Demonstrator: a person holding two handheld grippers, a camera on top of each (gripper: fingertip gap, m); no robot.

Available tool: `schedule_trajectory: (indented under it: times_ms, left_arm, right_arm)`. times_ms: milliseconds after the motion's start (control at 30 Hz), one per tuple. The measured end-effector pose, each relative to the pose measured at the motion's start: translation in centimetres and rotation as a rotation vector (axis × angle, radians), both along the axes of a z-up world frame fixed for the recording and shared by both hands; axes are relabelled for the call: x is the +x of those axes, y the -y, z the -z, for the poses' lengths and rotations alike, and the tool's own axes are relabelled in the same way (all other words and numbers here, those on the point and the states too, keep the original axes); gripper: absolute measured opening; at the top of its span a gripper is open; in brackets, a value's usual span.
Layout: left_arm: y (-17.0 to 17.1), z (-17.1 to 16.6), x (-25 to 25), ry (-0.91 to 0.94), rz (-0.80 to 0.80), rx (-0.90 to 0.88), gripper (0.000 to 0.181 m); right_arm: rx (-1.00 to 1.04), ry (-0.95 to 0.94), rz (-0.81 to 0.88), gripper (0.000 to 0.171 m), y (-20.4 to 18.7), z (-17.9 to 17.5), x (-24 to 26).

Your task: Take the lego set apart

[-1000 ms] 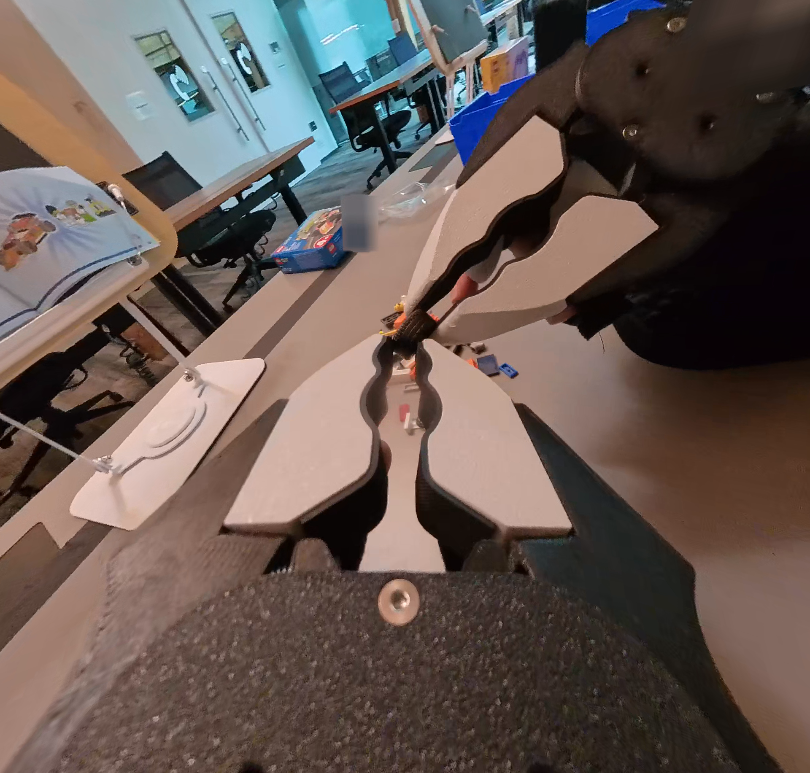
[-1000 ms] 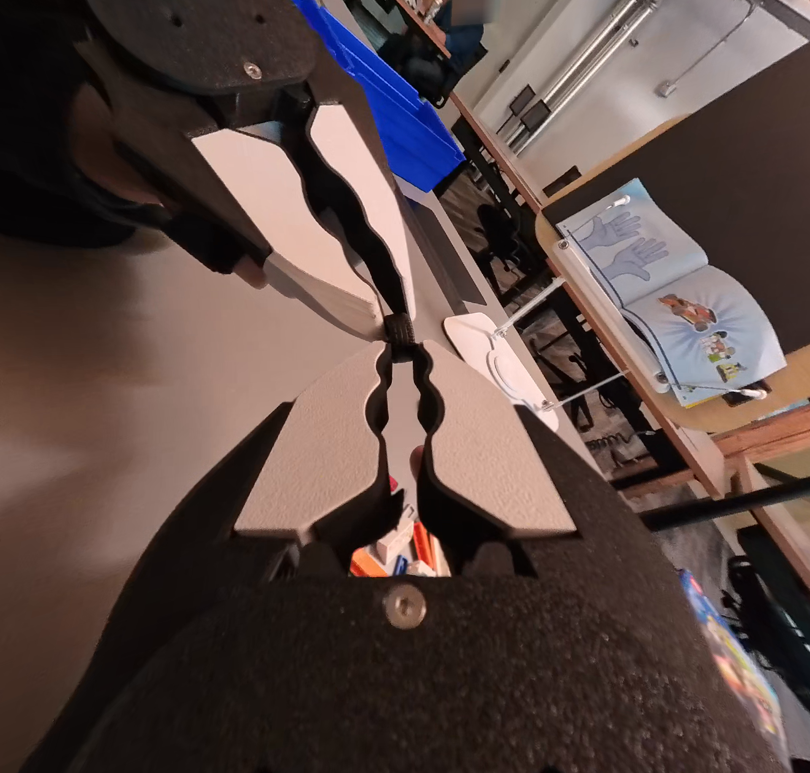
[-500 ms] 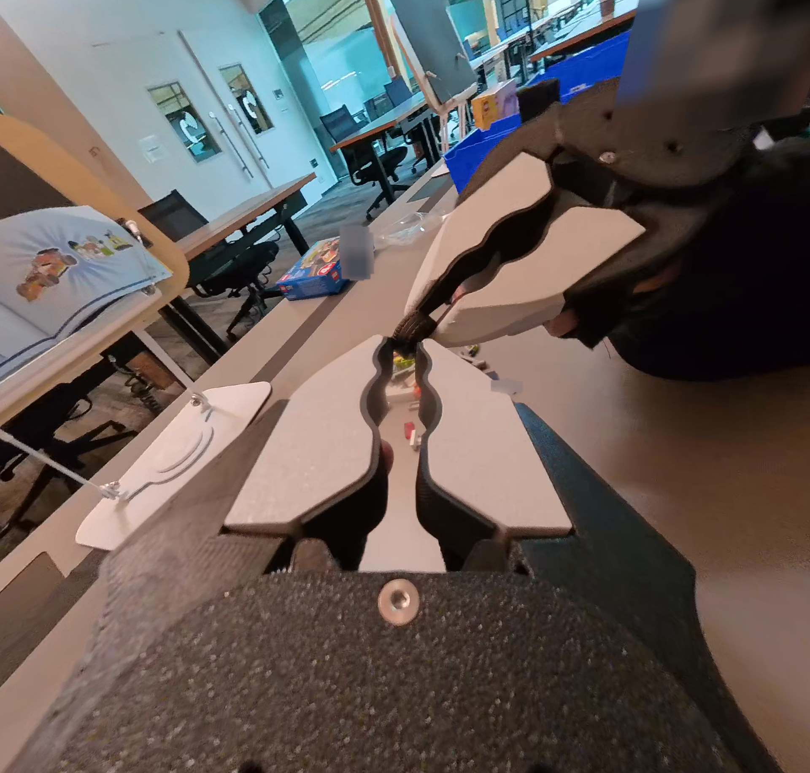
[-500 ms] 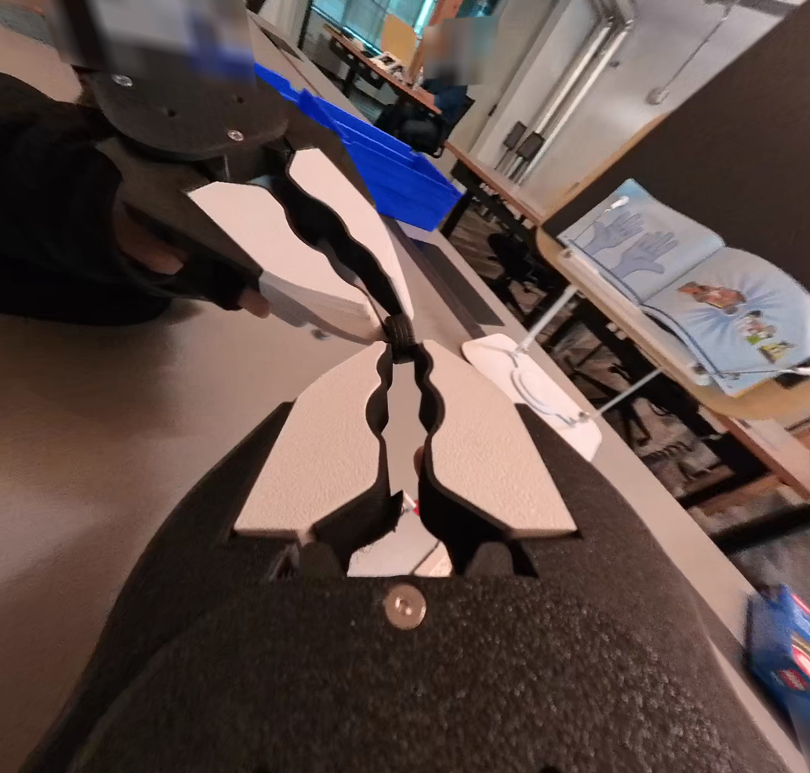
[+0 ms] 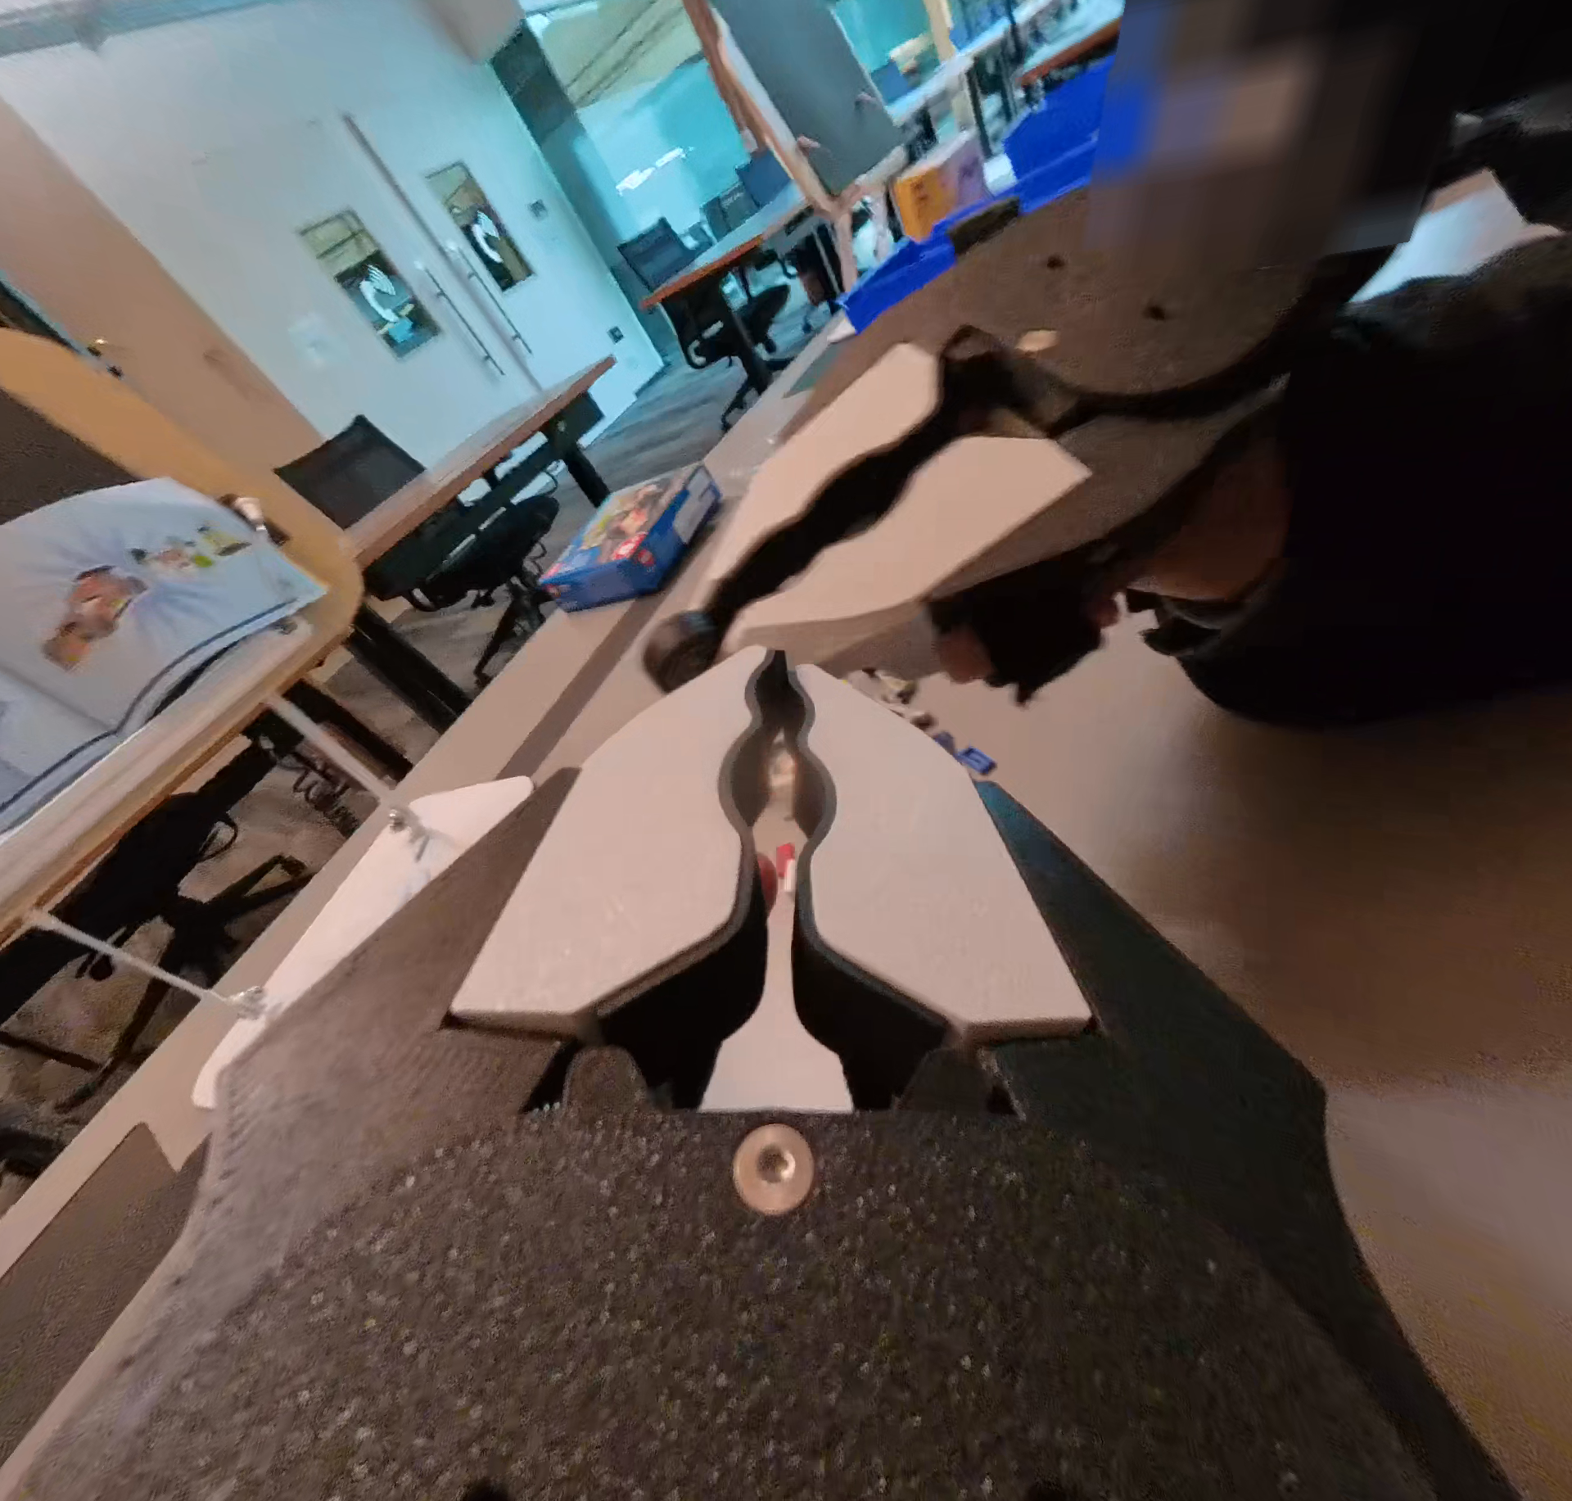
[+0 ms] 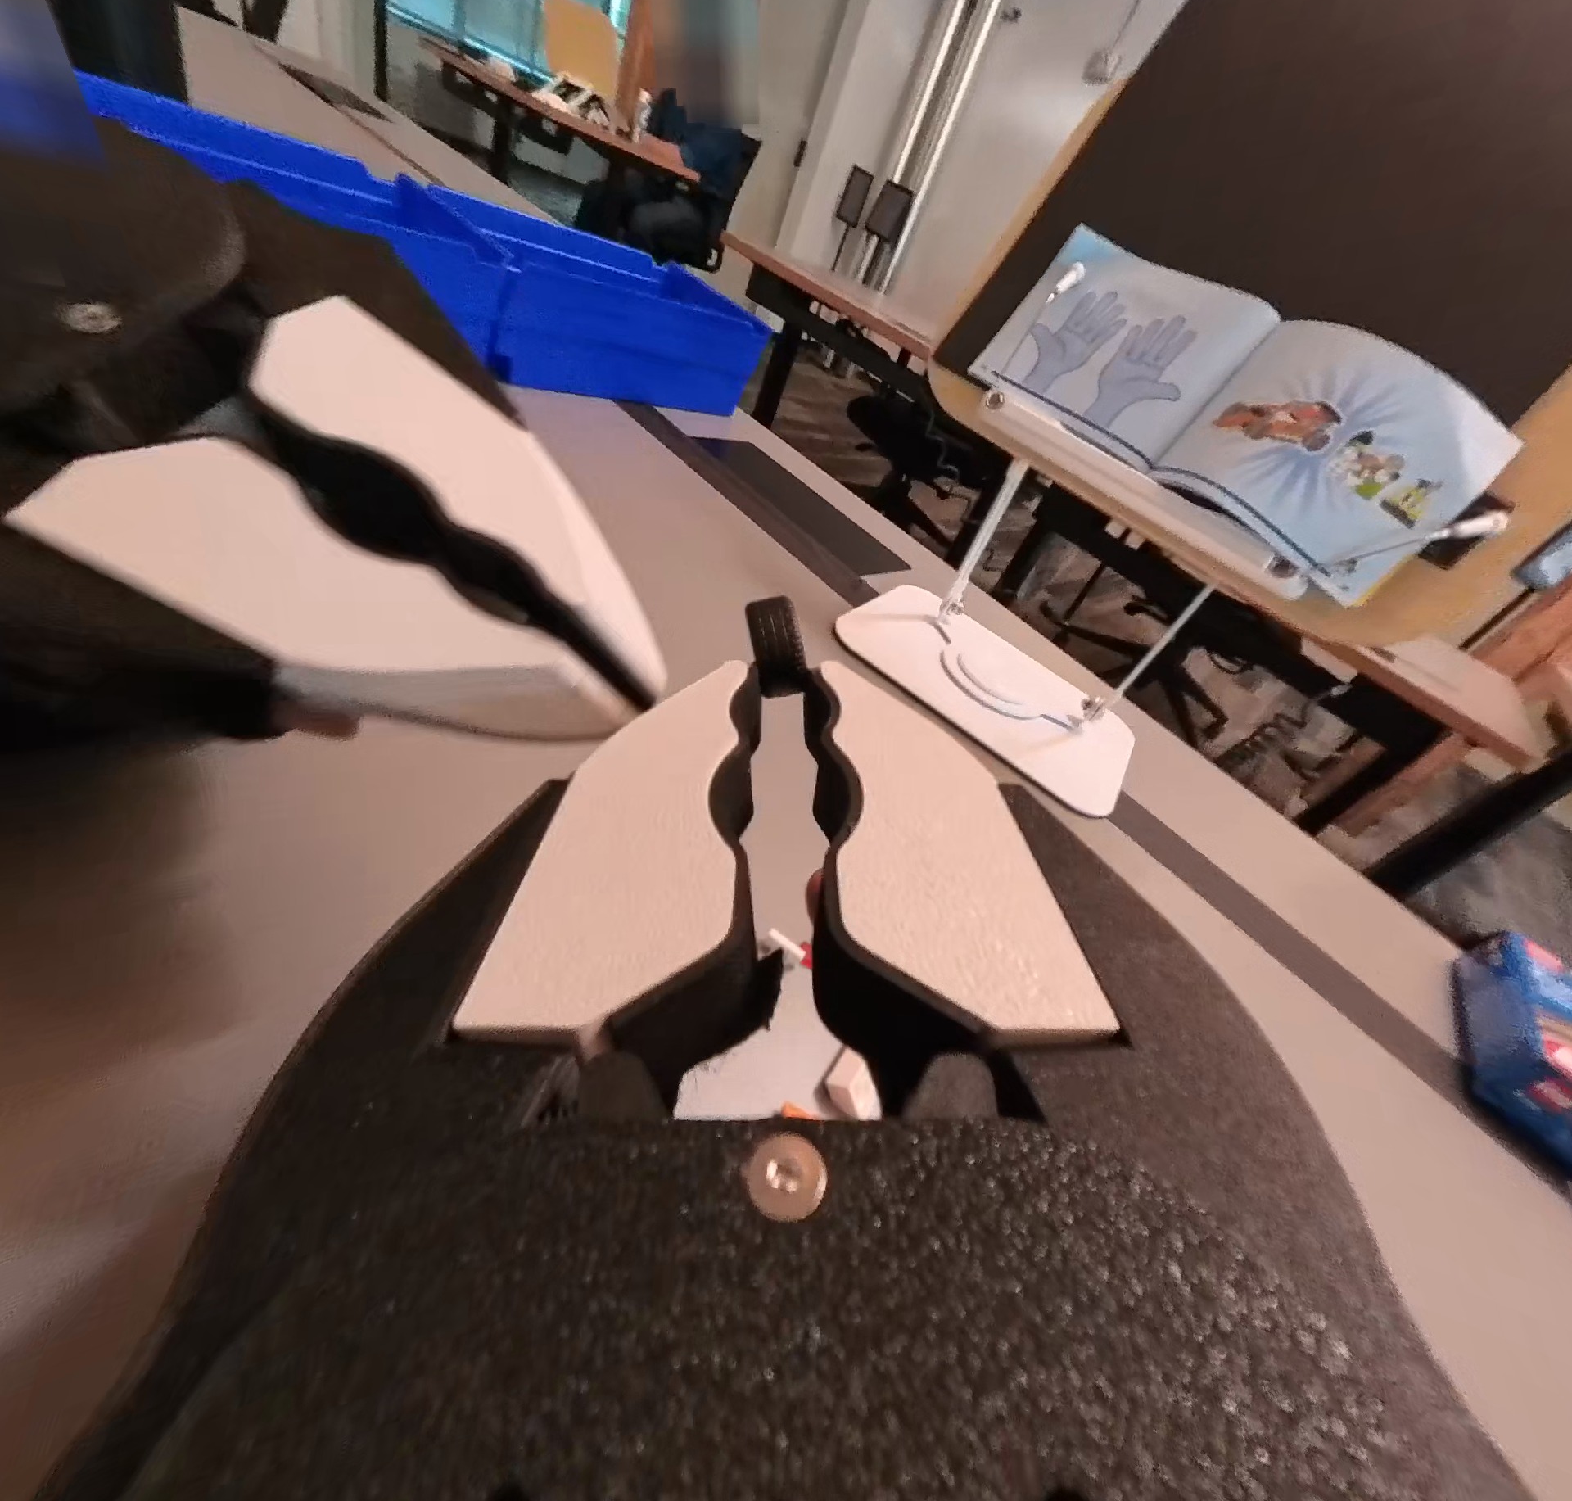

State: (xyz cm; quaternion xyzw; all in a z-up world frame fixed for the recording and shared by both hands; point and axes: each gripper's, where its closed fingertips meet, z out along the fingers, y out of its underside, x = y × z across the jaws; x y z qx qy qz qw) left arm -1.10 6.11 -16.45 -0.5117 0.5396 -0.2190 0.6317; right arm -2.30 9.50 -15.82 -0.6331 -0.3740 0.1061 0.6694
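My feeds are evenly lit by indoor light, with cool teal daylight from the glass walls far back, and no harsh glare on the matte grey table. I see motion blur on the other gripper in my right wrist view and on the gloved hand in my left, with soft dark shadows under them. Both wide-angle views bend straight lines toward the edges, and the book reads slightly soft.
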Motion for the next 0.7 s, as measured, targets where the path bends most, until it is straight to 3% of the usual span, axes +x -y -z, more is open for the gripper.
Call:
schedule_trajectory:
  times_ms: [133, 200, 333, 533, 700]
  left_arm:
    - [-1.6, -1.9, -1.8, 0.107, 0.015, -0.052, 0.000]
    - [-1.2, -1.7, -1.8, 0.092, 0.094, -0.082, 0.010]
    - [0.1, -1.5, -2.3, 0.078, 0.222, -0.109, 0.010]
    - [1.6, -0.9, -2.5, -0.003, 0.331, -0.136, 0.014]
    - [2.0, -0.3, -2.2, -0.045, 0.330, -0.116, 0.010]
  right_arm:
    - [-0.022, -0.027, -0.117, 0.010, 0.8, -0.1, -0.3]
    - [-0.036, -0.037, -0.225, 0.010, 1.9, 0.0, -1.0]
    - [-0.065, -0.043, -0.325, 0.010, 3.1, 0.1, -1.6]
    - [-0.064, -0.032, -0.391, 0.010, 4.0, 0.1, -1.9]
    - [-0.058, -0.007, -0.429, 0.010, 4.6, 0.3, -2.0]
